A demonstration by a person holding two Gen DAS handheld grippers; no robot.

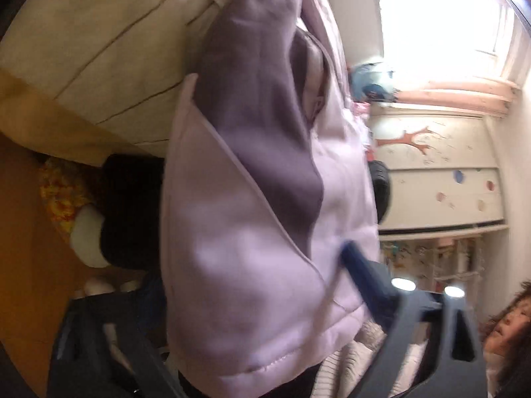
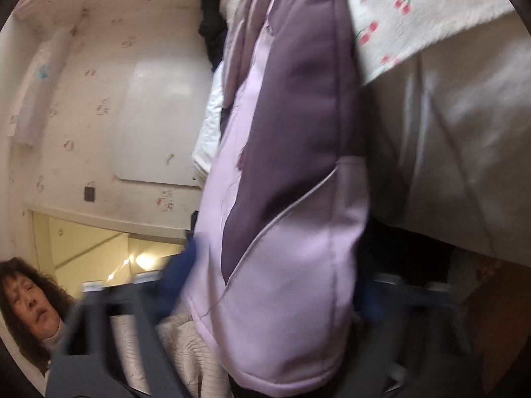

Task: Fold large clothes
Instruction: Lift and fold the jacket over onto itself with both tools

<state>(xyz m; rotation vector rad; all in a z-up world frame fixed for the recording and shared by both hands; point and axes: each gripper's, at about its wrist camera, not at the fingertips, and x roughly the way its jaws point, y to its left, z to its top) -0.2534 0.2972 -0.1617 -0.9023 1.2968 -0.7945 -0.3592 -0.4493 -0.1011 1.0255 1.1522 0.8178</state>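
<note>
A padded jacket (image 1: 265, 165) in pale lilac with darker purple panels fills the middle of both wrist views, which are rolled onto their side. In the left wrist view its thick hem end sits between the blue pads (image 1: 353, 255) of my left gripper (image 1: 252, 275), and both pads touch the fabric. In the right wrist view the jacket (image 2: 292, 172) bulges between the blue pads (image 2: 179, 275) of my right gripper (image 2: 273, 287), which squeeze its lower part. The rest of the jacket stretches away onto the bed.
A cream quilted bed (image 1: 99, 53) with a cherry-print sheet (image 2: 415, 10) lies under the jacket. A person in a cream knit sweater (image 2: 186, 345) stands close behind the grippers. Dark clothes (image 1: 132, 209) and an orange wooden floor (image 1: 26, 248) show beside the bed; a bright window (image 1: 441, 23) is beyond.
</note>
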